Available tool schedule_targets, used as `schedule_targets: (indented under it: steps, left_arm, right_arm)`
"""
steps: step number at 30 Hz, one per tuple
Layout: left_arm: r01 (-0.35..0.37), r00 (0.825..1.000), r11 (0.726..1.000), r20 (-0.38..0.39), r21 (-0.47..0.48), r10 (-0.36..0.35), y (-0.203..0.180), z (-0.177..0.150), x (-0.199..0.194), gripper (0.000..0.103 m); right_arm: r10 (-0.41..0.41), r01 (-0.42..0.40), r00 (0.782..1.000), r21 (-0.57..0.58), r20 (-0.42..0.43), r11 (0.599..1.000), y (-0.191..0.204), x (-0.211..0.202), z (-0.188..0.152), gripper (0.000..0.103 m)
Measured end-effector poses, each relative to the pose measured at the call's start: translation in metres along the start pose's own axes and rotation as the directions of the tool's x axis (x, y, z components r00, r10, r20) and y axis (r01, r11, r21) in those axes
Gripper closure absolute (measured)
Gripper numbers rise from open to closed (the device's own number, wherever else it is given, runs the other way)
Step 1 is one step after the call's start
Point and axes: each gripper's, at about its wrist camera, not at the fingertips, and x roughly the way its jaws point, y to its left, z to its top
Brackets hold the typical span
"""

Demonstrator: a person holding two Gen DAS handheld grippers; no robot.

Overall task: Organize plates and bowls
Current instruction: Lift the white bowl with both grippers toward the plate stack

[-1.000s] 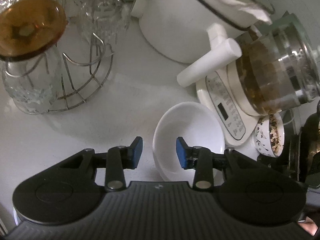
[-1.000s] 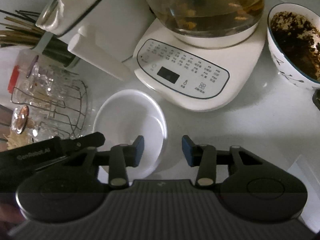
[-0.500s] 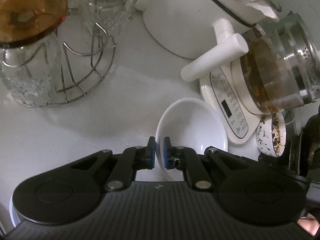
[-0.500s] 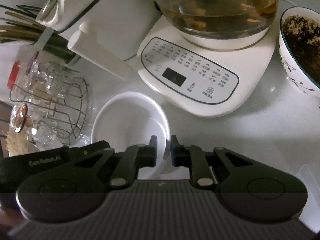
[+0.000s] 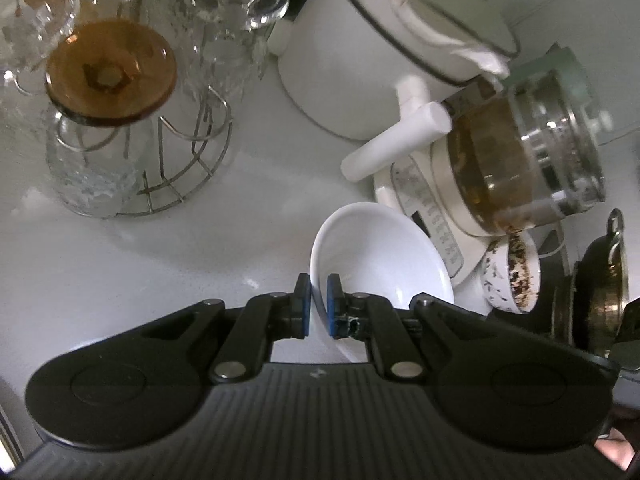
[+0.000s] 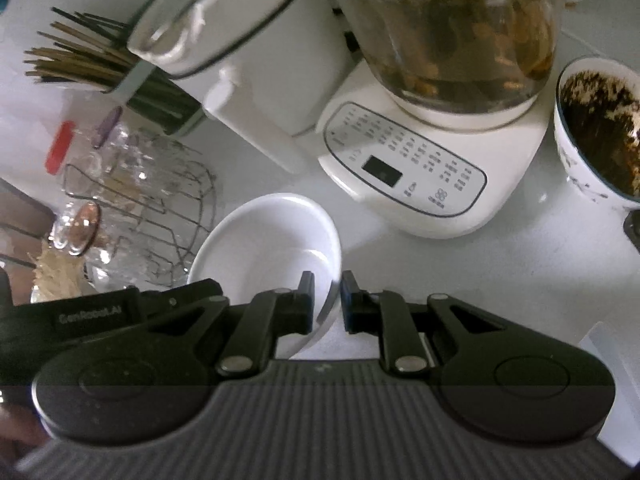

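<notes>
— Bowl (image 5: 380, 256), white, empty, tilted over the pale tabletop (image 5: 160, 260), close beside the base of the electric kettle (image 6: 432, 172). Held at both sides?

— Yes. Left gripper (image 5: 319, 306): jaws nearly closed, blue pads pinching the near left rim, one pad outside and one inside. Right gripper (image 6: 327, 300): jaws also nearly closed, clamped over the right rim, wall of the bowl between them.

— Resting on the tabletop or lifted?

— Cannot tell for sure. Tilted clearly, with the far edge higher in the right wrist view.

— Around the bowl?

— Just behind it, kettle base with a control panel and small dark display, and on top a glass jug (image 5: 528, 160) with brownish liquid and leaves. Beside that, tall white pot (image 5: 360, 60) with a thick white handle (image 5: 396, 140) pointing toward the bowl. To the right, patterned cup (image 6: 596, 128) with dark residue inside, standing on the tabletop.

— And on the other side?

— Wire rack (image 5: 188, 160) with clear glasses (image 5: 228, 32) upside down, and one amber lid (image 5: 110, 74) over a glass jar. Farther back in the right wrist view, holder full of chopsticks (image 6: 80, 56). At the far right edge of the left view, dark metal strainer (image 5: 600, 280), partly cut off.
</notes>
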Motion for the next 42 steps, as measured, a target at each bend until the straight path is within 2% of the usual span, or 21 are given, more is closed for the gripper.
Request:
schedule_targets:
  steps: [13,20,34,42]
  left_arm:
    - [0.003,0.997,0.999,0.083,0.044,-0.007,-0.006,-0.011,-0.046,0.093]
    - [-0.009,0.988,1.000,0.151,0.024,0.005,0.004,-0.020,-0.076,0.093]
    - [-0.062,0.954,0.988,0.282,-0.140,0.100,0.042,-0.060,-0.131,0.092]
    - [-0.087,0.940,0.966,0.300,-0.242,0.160,0.065,-0.087,-0.148,0.092]
  right_arm:
    - [0.039,-0.036,0.997,-0.057,0.063,0.998,0.029,-0.024,-0.005,0.087]
    - [0.083,-0.075,0.994,-0.114,0.070,0.991,0.048,-0.028,-0.008,0.087]
    - [0.189,-0.178,0.982,-0.315,0.003,0.932,0.100,-0.023,-0.019,0.086]
    - [0.216,-0.228,0.974,-0.384,-0.075,0.895,0.123,-0.013,-0.034,0.087]
